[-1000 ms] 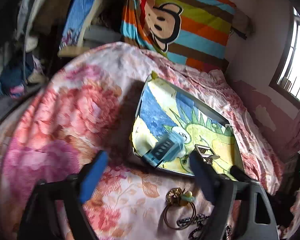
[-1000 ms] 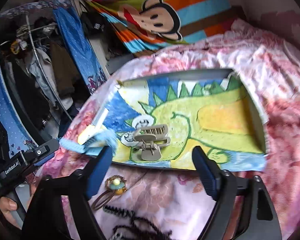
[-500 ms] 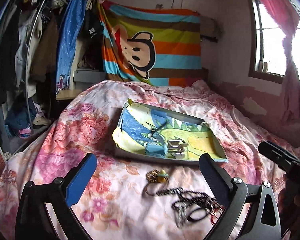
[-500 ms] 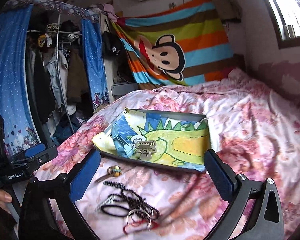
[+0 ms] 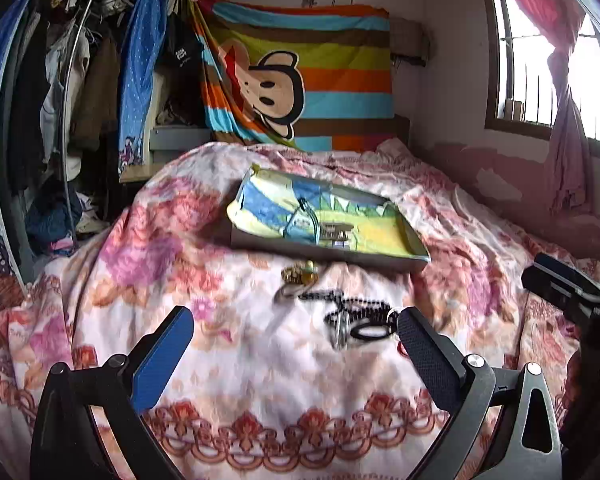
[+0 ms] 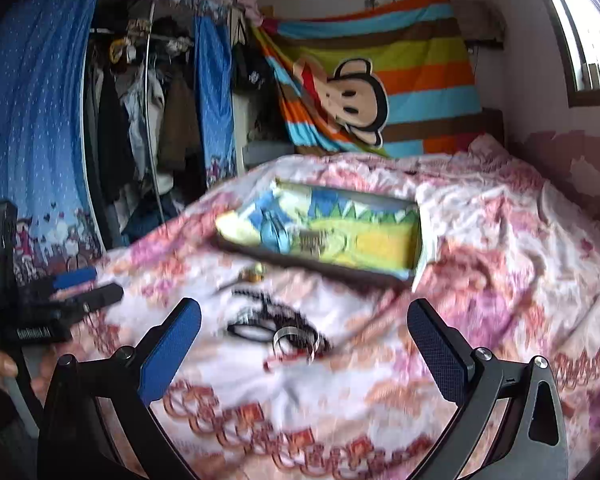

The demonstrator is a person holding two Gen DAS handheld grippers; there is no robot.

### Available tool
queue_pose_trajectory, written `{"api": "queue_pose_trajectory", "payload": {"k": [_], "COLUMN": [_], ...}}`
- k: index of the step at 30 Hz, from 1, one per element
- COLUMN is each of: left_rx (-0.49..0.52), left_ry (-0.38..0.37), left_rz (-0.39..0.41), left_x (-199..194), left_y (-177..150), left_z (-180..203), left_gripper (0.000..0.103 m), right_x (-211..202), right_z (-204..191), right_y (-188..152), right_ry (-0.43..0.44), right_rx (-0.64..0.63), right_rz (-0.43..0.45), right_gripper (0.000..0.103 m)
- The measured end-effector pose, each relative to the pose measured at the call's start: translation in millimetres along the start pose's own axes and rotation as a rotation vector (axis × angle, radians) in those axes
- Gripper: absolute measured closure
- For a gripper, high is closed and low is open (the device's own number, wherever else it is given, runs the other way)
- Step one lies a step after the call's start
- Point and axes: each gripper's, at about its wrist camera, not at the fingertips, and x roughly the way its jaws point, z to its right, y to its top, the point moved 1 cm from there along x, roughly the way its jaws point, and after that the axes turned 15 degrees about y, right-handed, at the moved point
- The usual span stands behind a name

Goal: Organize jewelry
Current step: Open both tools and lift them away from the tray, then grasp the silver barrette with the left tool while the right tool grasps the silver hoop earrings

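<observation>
Tray (image 5: pixel 400 266) lined with dinosaur paper holds a hair claw (image 5: pixel 337 233) and blue comb (image 5: pixel 298 226); both tools gape, ungrasping.

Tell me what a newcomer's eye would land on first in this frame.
Probably the striped cartoon monkey blanket hung on the back wall, the loudest colour in the room. Next comes the tray lined with a dinosaur drawing, sitting mid-bed on the pink floral bedspread. In front of the tray lies a tangle of dark chains and rings, between both grippers' open jaws.
</observation>
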Motion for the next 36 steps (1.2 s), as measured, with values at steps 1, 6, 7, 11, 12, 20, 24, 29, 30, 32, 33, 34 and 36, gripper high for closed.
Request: {"api": "queue_pose_trajectory", "payload": {"k": [1, 6, 7, 11, 12, 20, 24, 29, 30, 32, 33, 34, 36], "left_rx": [0.001, 0.023, 0.027, 0.063, 0.072, 0.150, 0.166, 0.144, 0.140, 0.146, 0.153, 0.167, 0.199], "left_ry": [0.000, -0.001, -0.002, -0.002, 0.001, -0.022, -0.079, -0.138, -0.148, -0.159, -0.161, -0.168, -0.178], "left_rz": [-0.007, -0.079, -0.095, -0.166, -0.178, -0.247, -0.316, -0.406, -0.423, -0.437, -0.434, -0.427, -0.415], "left_x": [0.0, 14.5, 17.7, 33.4, 35.9, 57.9, 77.6, 100.3, 105.2, 110.5, 111.7, 112.5, 113.7], "left_y": [-1.8, -12.8, -14.6, -23.5, -24.6, -22.3, -18.5, -17.8, -17.9, -17.4, -16.9, -15.7, -13.9], "left_z": [0.0, 1.5, 3.0, 9.0, 11.0, 25.3, 29.8, 31.0, 31.6, 34.5, 36.5, 39.7, 45.2], "left_gripper": [0.000, 0.000, 0.000, 0.000, 0.000, 0.000, 0.001, 0.026, 0.030, 0.036, 0.039, 0.040, 0.047], "right_x": [1.5, 18.0, 21.1, 33.3, 35.6, 63.4, 82.6, 107.7, 111.8, 117.8, 119.8, 121.4, 125.7], "right_z": [1.2, 13.5, 16.9, 26.0, 27.7, 43.7, 53.3, 63.9, 64.9, 64.0, 64.1, 63.2, 62.5], "right_y": [-5.8, -29.3, -33.0, -44.2, -45.2, -37.4, -31.0, -32.2, -32.4, -30.8, -30.1, -29.1, -27.2], "right_ry": [-0.002, 0.001, 0.003, 0.009, 0.013, 0.068, 0.092, 0.130, 0.135, 0.133, 0.132, 0.131, 0.125], "right_rx": [0.004, 0.051, 0.063, 0.110, 0.120, 0.177, 0.188, 0.223, 0.226, 0.210, 0.200, 0.189, 0.166], "right_rz": [-0.019, -0.131, -0.147, -0.208, -0.216, -0.283, -0.319, -0.384, -0.394, -0.405, -0.406, -0.407, -0.414], "right_gripper": [0.002, 0.002, 0.002, 0.002, 0.002, 0.002, 0.002, 0.003, 0.006, 0.010, 0.013, 0.018, 0.027]}}
